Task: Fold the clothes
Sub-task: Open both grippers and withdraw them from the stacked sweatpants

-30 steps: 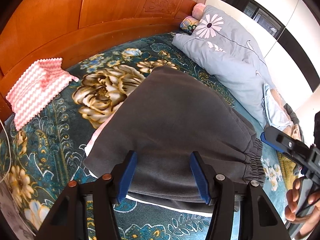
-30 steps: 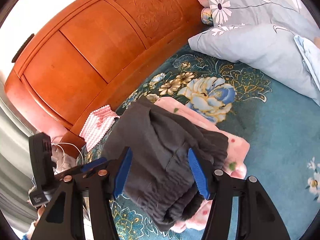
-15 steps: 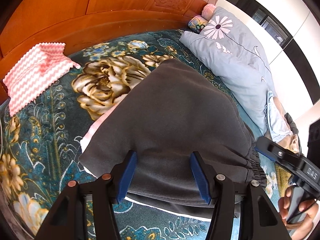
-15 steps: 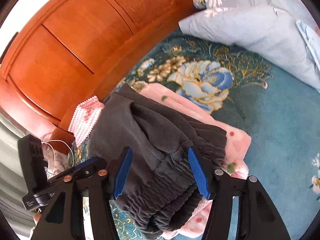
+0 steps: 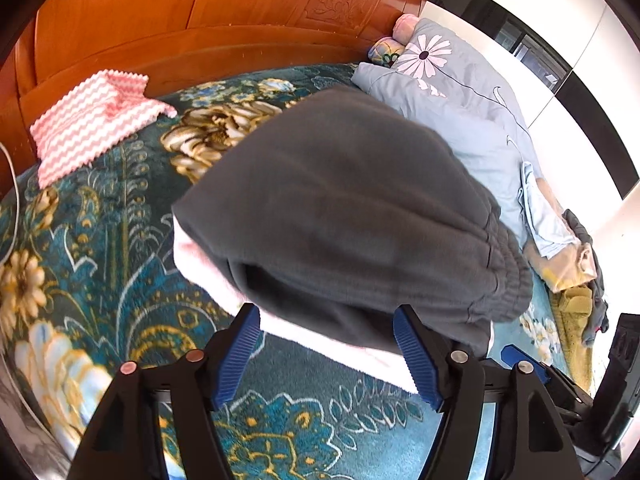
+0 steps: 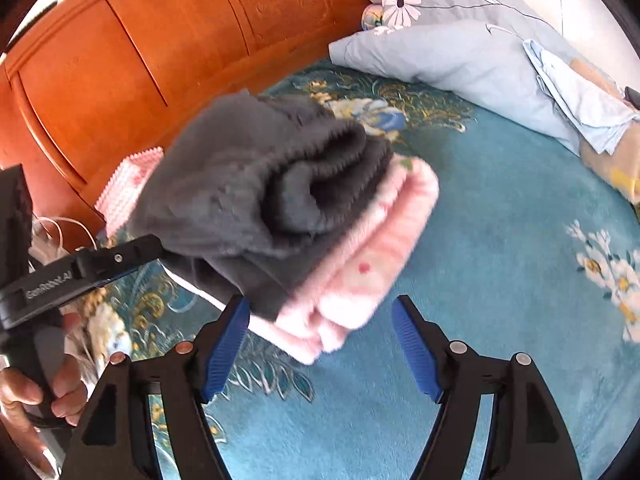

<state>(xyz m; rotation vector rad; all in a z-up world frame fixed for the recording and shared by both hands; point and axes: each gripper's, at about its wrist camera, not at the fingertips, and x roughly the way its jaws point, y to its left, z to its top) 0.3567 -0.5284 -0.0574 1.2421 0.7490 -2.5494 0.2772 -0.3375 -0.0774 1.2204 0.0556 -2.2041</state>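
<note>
Firstly, from the left wrist camera we see the left gripper [image 5: 326,346] with its blue fingers [image 5: 240,354] spread wide, and nothing is between them. Just beyond the fingertips lies the folded dark grey trousers [image 5: 344,216], with the elastic waistband to the right. They rest on top of a folded pink garment [image 5: 200,264], which shows along the near and left edges. Both lie on the teal flowered bedspread [image 5: 100,240]. Farther left, a pink zigzag cloth [image 5: 92,120] lies against the wooden headboard [image 5: 200,20], well apart from the stack. To the right there is a grey quilt [image 5: 460,92] with a daisy print, and beyond it a heap of loose clothes [image 5: 568,264]. We see no container in this view.

Next, from the right wrist camera, our right gripper [image 6: 320,342] is also spread wide and holds nothing. The grey trousers [image 6: 248,200] on the pink garment [image 6: 372,248] are right before the fingers, and the picture is blurred there. At the left, the left gripper [image 6: 84,268] reaches the stack's left edge, and a hand [image 6: 44,388] holds its handle. The grey quilt [image 6: 440,56] lies far behind, and nothing stands between our fingers and the stack.
</note>
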